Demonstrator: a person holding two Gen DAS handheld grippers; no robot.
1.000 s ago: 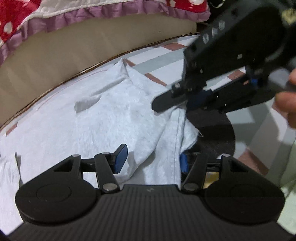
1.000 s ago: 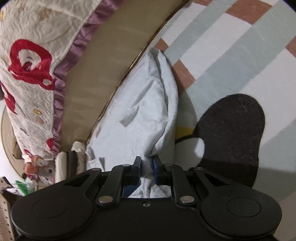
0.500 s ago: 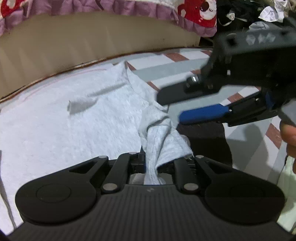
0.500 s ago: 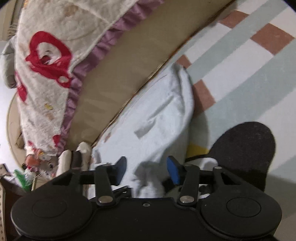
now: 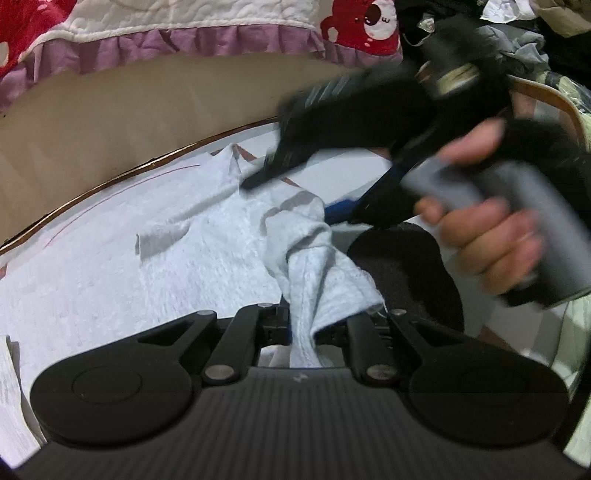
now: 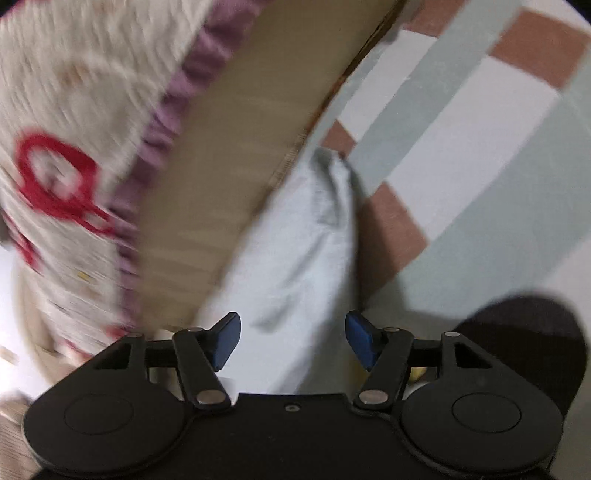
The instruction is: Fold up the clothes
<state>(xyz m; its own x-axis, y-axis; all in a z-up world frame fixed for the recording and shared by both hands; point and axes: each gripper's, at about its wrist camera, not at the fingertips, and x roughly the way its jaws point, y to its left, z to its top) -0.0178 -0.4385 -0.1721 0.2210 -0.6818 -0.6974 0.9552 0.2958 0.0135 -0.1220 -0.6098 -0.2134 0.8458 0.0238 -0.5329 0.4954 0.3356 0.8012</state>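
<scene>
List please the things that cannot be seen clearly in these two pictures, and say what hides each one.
- Left gripper fingertips: left wrist view, covered by the bunched white garment they clamp.
- Garment's full shape: cut off by both views' edges, so its type is unclear.
- Right gripper in the left wrist view: motion-blurred.
- Bedspread print: right wrist view, blurred.
- Dark patch on the striped rug: partly behind the gripper body.

The pale grey garment [image 5: 155, 266] looks like soft knit cloth with a slightly nubbly, matt face. Left gripper [image 5: 317, 325] body is matt black plastic, ribbed on top, with small shiny metal pivot pins. Right gripper [image 6: 291, 339] has smooth blue rubbery-looking fingers [image 6: 225, 339]. Beyond the garment, the quilt [image 5: 192, 22] is stitched cloth with a satiny purple frill, and the rug [image 6: 480, 122] looks flat and matt.
</scene>
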